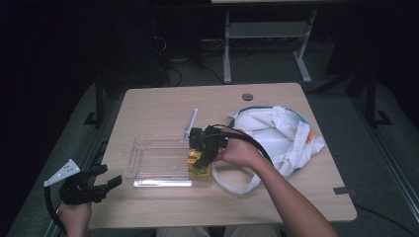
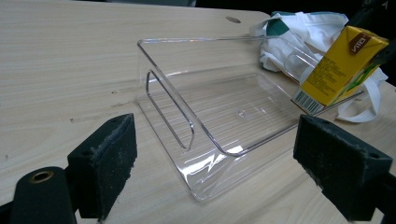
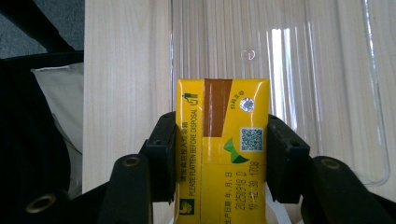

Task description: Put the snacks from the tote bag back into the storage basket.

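Note:
A yellow drink carton (image 3: 222, 140) is clamped between the jaws of my right gripper (image 1: 201, 159), which is shut on it. The carton (image 1: 198, 165) hangs tilted over the right end of a clear plastic tray (image 1: 148, 163) in the middle of the table. In the left gripper view the carton (image 2: 338, 70) hovers above the tray's far rim (image 2: 196, 44). My left gripper (image 1: 106, 183) is held off the table's front left corner, open, with nothing between its pads (image 2: 105, 163).
A white cloth bag (image 1: 279, 138) with teal trim lies crumpled right of the tray, its strap looping toward the front edge. A thin clear lid piece (image 1: 190, 123) stands behind the tray. Bare wood surrounds the tray on the left and front.

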A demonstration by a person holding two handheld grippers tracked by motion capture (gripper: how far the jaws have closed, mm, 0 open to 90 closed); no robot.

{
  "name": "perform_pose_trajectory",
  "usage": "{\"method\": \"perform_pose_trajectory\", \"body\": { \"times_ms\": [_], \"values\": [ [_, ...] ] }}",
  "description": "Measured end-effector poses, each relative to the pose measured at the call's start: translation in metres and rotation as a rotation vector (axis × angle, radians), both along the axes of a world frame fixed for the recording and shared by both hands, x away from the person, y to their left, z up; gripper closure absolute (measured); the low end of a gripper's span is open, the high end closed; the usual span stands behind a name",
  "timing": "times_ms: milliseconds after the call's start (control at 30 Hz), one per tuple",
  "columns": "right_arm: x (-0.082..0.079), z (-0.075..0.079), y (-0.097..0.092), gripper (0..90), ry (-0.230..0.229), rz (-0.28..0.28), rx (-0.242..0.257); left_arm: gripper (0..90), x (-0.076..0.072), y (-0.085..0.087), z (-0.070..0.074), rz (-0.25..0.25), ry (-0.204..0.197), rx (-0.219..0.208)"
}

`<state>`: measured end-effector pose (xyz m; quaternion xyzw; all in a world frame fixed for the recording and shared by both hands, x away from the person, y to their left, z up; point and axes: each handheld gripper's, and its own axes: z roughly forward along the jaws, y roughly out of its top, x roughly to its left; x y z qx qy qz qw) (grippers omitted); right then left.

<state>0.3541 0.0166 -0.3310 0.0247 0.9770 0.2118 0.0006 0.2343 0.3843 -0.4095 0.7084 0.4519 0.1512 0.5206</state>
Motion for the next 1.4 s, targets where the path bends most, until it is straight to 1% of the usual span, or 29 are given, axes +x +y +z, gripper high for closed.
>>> {"method": "perform_pose_trajectory", "body": {
  "times_ms": [100,400,567,833,1300,1400],
  "values": [
    [0.000,-0.003,0.001,51.9,0.003,0.004,-0.002,13.0,0.000,0.000,0.000,0.001,-0.001,0.001],
    [0.001,-0.006,0.001,51.8,0.007,-0.007,-0.012,13.0,-0.001,0.001,0.001,0.001,-0.006,0.002],
    [0.001,-0.008,0.001,51.8,0.007,-0.010,-0.009,13.0,-0.001,0.000,0.001,0.002,-0.009,0.000],
    [0.002,-0.012,0.002,51.8,0.009,-0.005,-0.014,13.0,0.000,0.000,0.000,0.000,-0.004,0.003],
    [0.002,-0.015,0.003,51.7,0.008,-0.003,-0.022,13.0,0.000,0.001,0.000,0.003,-0.009,-0.003],
    [0.002,-0.016,0.003,51.6,0.015,0.000,-0.022,13.0,0.000,0.001,0.001,0.004,-0.009,-0.003]
  ]
}}
